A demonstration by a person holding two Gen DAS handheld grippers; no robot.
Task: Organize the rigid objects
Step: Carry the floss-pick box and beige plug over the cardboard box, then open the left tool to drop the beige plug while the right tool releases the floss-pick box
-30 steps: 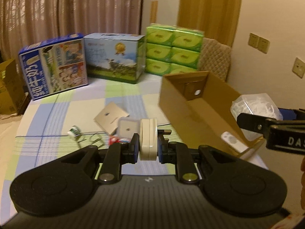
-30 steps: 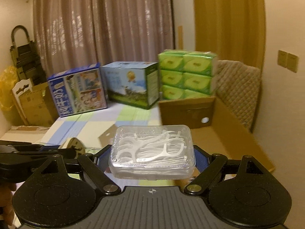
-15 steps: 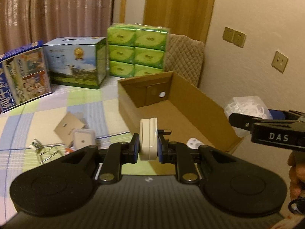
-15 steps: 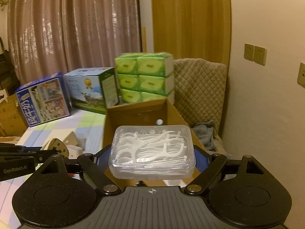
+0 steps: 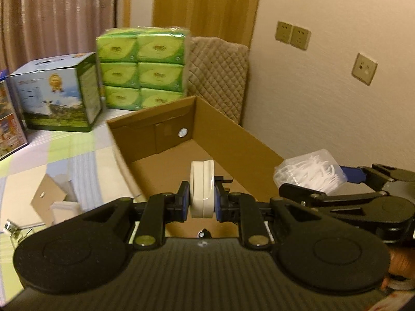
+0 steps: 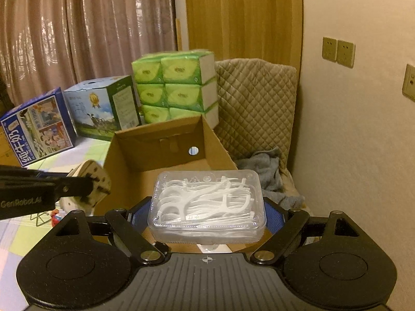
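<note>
- Clamping a smooth cream disc case [image 5: 202, 188] on edge, the left gripper [image 5: 201, 202] is hovering over the corrugated cardboard box [image 5: 233, 140]
- The right gripper [image 6: 206, 215] is gripping a clear ribbed floss-pick box [image 6: 207, 204]

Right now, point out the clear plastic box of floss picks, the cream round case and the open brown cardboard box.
clear plastic box of floss picks [image 6: 207, 204], right wrist view, lid centre.
cream round case [image 5: 202, 189], left wrist view, rim.
open brown cardboard box [image 6: 155, 142], right wrist view, far inner wall.

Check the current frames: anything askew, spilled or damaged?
Nothing spilled or damaged. The left claw grips the cream round case on edge; the right claw holds the closed floss-pick box flat, above the open cardboard box. Small items lie scattered on the checked sheet beside it.
</note>
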